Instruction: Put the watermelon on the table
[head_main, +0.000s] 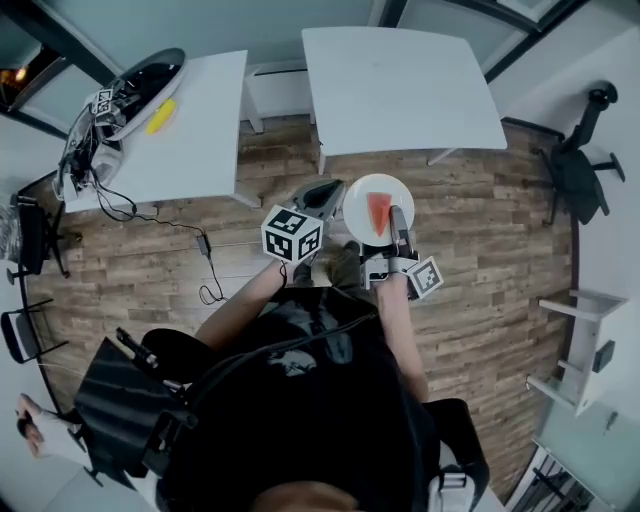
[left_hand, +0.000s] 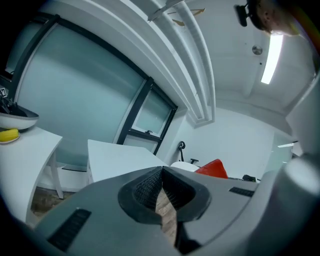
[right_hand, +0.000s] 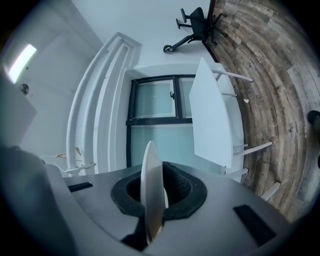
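While a yellow item (head_main: 160, 115) sits on the far-left table (head_main: 200, 140), the left gripper (head_main: 322, 193) hangs over the wood floor (head_main: 480, 250), jaws pressed together with nothing between them. Just right of it is a white plate (head_main: 357, 195) carrying the watermelon slice (head_main: 379, 212), held in the air short of the second table (head_main: 400, 85). The right gripper (head_main: 398, 218) pinches the plate's near rim. An office chair (head_main: 580, 165) stands far right.

A black office chair (head_main: 578, 165) stands on the wooden floor (head_main: 490, 270) at the right. On the left-hand table (head_main: 190, 150) a yellow item (head_main: 161, 115) lies beside a dark oval dish (head_main: 150, 80), near tangled cables (head_main: 85, 165). A power brick (head_main: 204, 243) lies on the floor.
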